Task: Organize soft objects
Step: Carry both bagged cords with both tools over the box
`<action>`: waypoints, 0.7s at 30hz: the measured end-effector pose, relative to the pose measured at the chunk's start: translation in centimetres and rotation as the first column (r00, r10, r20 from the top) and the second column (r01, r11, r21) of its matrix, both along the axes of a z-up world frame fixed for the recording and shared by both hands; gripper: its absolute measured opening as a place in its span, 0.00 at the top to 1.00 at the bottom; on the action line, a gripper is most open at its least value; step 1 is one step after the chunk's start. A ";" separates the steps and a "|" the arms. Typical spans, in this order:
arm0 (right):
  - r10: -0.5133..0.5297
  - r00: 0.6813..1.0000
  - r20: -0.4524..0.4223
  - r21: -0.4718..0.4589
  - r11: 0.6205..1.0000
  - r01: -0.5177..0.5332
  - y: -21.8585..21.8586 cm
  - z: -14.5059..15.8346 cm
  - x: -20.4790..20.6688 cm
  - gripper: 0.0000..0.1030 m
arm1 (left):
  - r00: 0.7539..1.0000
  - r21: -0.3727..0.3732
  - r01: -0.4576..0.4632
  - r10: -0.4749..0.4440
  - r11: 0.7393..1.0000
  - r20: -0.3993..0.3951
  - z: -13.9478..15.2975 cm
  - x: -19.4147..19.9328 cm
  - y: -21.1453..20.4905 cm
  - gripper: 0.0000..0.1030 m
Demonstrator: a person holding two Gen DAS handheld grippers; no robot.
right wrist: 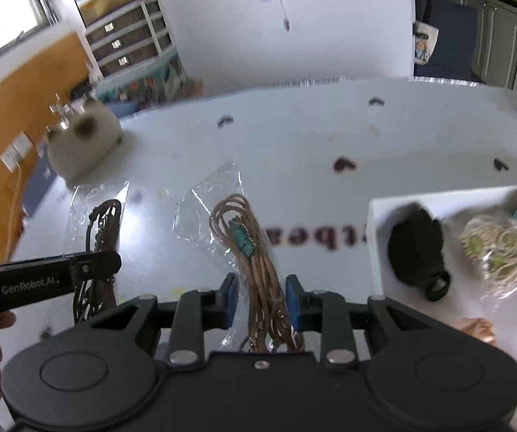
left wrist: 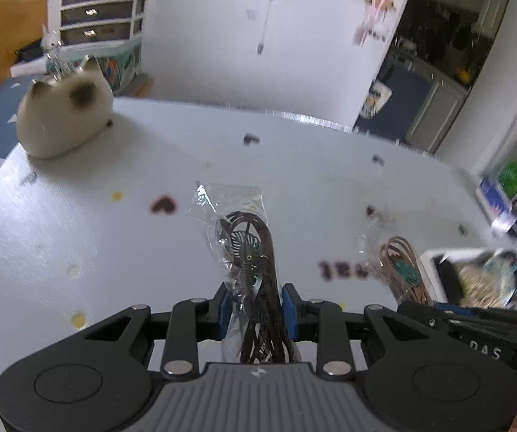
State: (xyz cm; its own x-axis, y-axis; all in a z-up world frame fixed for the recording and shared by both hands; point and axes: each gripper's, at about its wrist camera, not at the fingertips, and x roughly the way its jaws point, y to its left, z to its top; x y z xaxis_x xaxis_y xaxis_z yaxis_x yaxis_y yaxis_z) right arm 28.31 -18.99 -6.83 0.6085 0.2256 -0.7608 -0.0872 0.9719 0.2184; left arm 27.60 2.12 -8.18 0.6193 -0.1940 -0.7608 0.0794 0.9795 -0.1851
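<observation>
While hidden leftward, box [right wrist: 377,237] holds pouch [right wrist: 417,248].

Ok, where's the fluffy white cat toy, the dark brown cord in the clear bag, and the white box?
Fluffy white cat toy [left wrist: 64,118]: left wrist view, middle of its body.
Dark brown cord in the clear bag [left wrist: 254,248]: left wrist view, coiled loops.
White box [right wrist: 379,237]: right wrist view, near side wall.

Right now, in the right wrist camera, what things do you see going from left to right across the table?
Plush cat → dark cord bag → tan cord bag → black pouch in the white box → pale ring bundle.
</observation>
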 end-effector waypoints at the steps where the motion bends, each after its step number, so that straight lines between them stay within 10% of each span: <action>1: 0.001 1.000 0.016 0.009 1.000 -0.001 -0.3 0.7 -0.4 0.72 | 1.000 -0.007 -0.007 0.007 1.000 0.012 0.5 -0.4 -0.1 0.70; 21: -0.059 0.984 0.169 0.090 0.995 0.044 -14.5 7.9 -7.3 0.72 | 0.985 -0.111 0.014 0.005 0.994 0.171 7.5 -8.0 -11.8 0.70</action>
State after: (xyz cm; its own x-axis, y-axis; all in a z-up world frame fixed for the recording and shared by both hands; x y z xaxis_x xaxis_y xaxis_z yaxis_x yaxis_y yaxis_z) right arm 21.05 -33.52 1.09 0.7404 0.2503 -0.6238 -0.0811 0.9545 0.2868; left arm 19.62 -9.70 -0.71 0.7369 -0.2750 -0.6176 0.1240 0.9530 -0.2765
